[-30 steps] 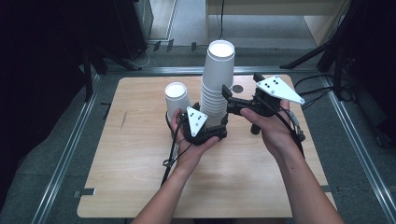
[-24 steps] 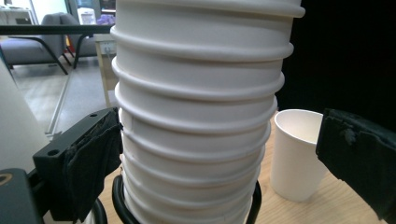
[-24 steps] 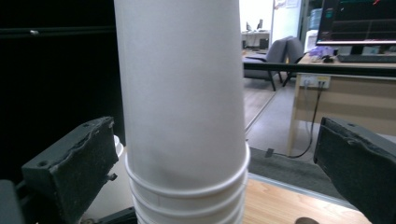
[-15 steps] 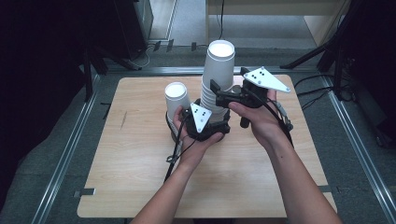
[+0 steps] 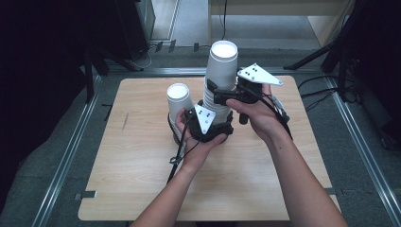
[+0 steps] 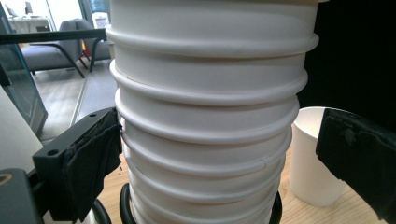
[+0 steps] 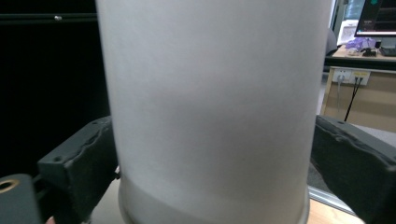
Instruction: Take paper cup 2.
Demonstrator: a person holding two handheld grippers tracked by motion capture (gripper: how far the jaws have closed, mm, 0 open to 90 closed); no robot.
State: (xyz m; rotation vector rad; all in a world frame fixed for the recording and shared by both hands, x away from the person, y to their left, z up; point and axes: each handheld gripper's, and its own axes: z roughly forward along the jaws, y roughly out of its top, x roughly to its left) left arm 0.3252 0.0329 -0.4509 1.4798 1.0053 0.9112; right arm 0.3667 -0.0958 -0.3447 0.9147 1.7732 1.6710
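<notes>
Two grippers worked the cup stack (image 5: 218, 101) at table (image 5: 142, 189) centre. Left gripper (image 5: 208, 124) braced low, jaws spread, one pad clear. Right gripper (image 5: 222, 97), jaws just closing round the top cup (image 5: 223, 64), could tip everything; loose cup (image 5: 178, 99) at nine o'clock.

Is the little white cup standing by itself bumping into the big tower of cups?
Apart. In the left gripper view, the single cup stands to the right of the cup stack, with bare table showing between them.
</notes>
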